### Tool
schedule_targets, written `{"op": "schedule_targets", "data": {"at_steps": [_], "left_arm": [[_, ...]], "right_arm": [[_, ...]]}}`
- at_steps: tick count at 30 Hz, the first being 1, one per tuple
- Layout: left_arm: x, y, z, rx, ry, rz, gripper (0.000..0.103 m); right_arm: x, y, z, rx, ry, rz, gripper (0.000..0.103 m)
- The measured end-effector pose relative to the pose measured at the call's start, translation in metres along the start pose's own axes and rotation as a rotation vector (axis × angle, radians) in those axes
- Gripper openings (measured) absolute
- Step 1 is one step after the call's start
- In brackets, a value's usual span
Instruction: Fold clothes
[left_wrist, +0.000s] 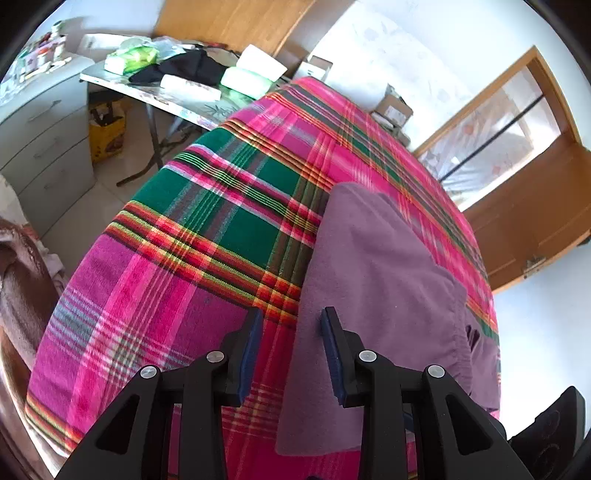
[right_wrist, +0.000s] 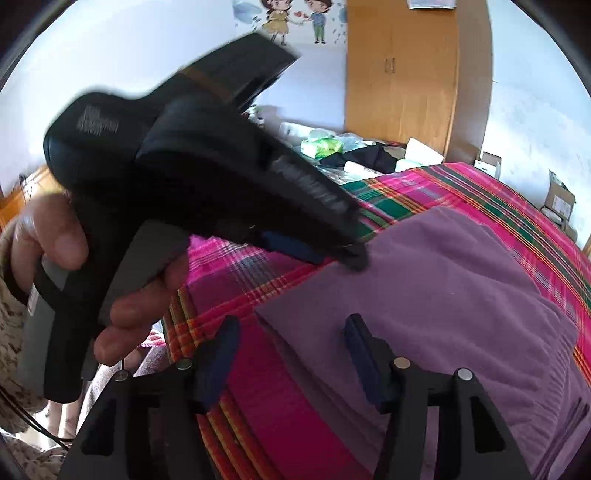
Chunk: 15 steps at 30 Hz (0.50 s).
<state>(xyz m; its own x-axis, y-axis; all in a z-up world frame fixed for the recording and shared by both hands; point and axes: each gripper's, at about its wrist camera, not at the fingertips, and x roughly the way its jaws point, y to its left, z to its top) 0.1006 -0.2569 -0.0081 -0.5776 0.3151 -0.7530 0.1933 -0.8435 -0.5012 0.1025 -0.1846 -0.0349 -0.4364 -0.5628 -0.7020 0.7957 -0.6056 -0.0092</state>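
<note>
A bed fills most of the room, spread with a pink, green and red plaid blanket (left_wrist: 207, 229), and it lies under both claws. On it rests a purple garment (left_wrist: 373, 280), already doubled over on itself, its gathered waistband toward the right of the left gripper (left_wrist: 291, 325). That claw points down over the garment's left edge, its jaws partly spread with nothing caught between them: the left finger hangs over bare plaid, the right one over purple cloth. The right gripper (right_wrist: 291, 332) stands spread wide, also empty, straddling the garment's near corner, so the left finger sits over the blanket and the right over the cloth. Up and to the left of it a hand (right_wrist: 92, 280) grips the handle of the left claw, whose tip, blurred, seems to be close to or touching the garment's far edge. Beyond the left claw, past the foot of the bed, stands a cluttered table (left_wrist: 122, 83) with a wooden wardrobe (right_wrist: 402, 74) behind it.
</note>
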Motion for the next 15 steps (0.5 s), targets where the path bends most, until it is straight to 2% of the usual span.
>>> {"op": "schedule_targets", "data": {"at_steps": [5, 10, 15], "left_arm": [[0.004, -0.004, 0.004, 0.049, 0.014, 0.003, 0.039], [0.01, -0.008, 0.013, 0.073, 0.023, 0.006, 0.04], [0.016, -0.011, 0.02, 0.088, 0.028, 0.001, 0.04]], "right_arm": [[0.011, 0.009, 0.002, -0.036, 0.009, -0.074, 0.063], [0.015, 0.003, 0.003, 0.006, 0.02, -0.093, 0.063], [0.015, 0.001, 0.002, 0.023, 0.021, -0.112, 0.053]]}}
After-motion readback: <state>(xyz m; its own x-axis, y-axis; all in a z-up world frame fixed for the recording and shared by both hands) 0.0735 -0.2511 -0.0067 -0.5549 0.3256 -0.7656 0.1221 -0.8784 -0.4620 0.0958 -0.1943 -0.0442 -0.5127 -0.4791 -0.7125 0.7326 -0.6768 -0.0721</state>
